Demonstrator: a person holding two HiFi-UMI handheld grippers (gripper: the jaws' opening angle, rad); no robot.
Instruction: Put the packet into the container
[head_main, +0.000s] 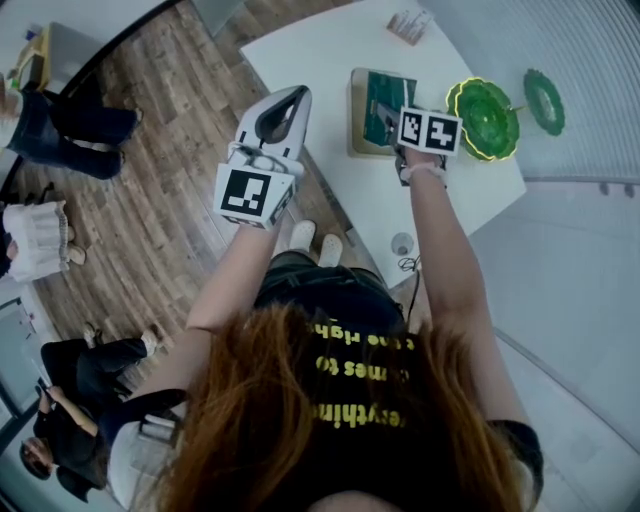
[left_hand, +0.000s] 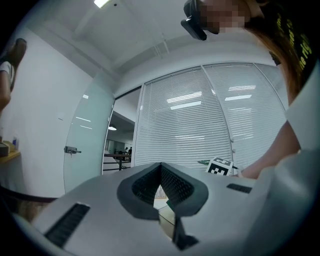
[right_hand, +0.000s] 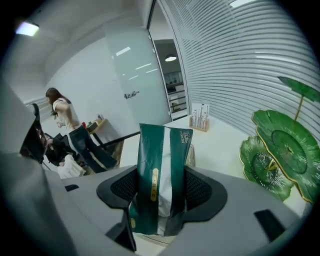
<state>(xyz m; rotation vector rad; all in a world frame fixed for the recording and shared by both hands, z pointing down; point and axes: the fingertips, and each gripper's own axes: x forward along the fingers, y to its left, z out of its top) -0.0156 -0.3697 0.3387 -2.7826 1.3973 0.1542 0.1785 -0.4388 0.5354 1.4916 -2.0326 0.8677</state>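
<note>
**Green packet clamped above a pale container**

Green and silver, the packet (right_hand: 159, 150) stands upright between the pads of the right gripper (right_hand: 160, 186), whose jaws are spread wide and press on its two sides. From the head camera, this gripper sits right of centre in the upper frame, and the packet lies within the outline of the pale-rimmed container (head_main: 356, 118) on the white table (head_main: 330, 50). Whether the packet touches the container cannot be told. Two green leaf-shaped dishes (head_main: 486, 120) stand just beside the container, toward the upper right. The left gripper (left_hand: 161, 167) is held off the table's edge over the wooden floor (head_main: 160, 150), left of centre, its jaws drawn together at the tips with nothing between them. A person (right_hand: 64, 120) stands at the left of the right gripper view.
</note>
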